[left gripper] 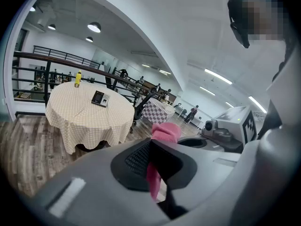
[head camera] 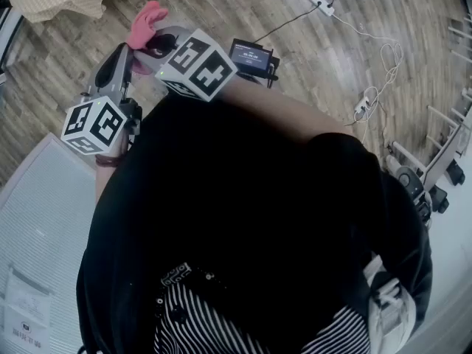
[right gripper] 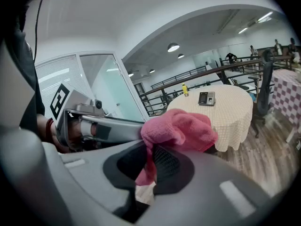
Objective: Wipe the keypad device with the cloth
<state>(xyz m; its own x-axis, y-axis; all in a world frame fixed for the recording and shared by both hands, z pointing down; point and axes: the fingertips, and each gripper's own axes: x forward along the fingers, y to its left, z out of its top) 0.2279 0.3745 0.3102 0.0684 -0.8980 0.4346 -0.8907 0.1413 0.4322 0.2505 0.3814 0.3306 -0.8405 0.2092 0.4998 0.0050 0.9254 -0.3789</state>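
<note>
A pink cloth (head camera: 147,21) is bunched at the tips of both grippers, which I hold close together in front of my chest. The left gripper (left gripper: 153,161) is shut on a hanging strip of the cloth (left gripper: 153,178). The right gripper (right gripper: 150,166) is also shut on the cloth (right gripper: 178,128), most of which piles above its jaws. The keypad device (left gripper: 100,98) lies flat on a round table with a checked tablecloth (left gripper: 89,114), a few metres ahead. It shows in the right gripper view too, as the keypad device (right gripper: 207,98). Neither gripper is near it.
A yellow bottle (left gripper: 78,78) stands on the round table. A second checked table (left gripper: 157,112) and an office chair (right gripper: 263,93) stand beyond. On the wood floor lie a power strip with cables (head camera: 321,4) and a wheeled base (head camera: 424,183). A white panel (head camera: 37,220) is at my left.
</note>
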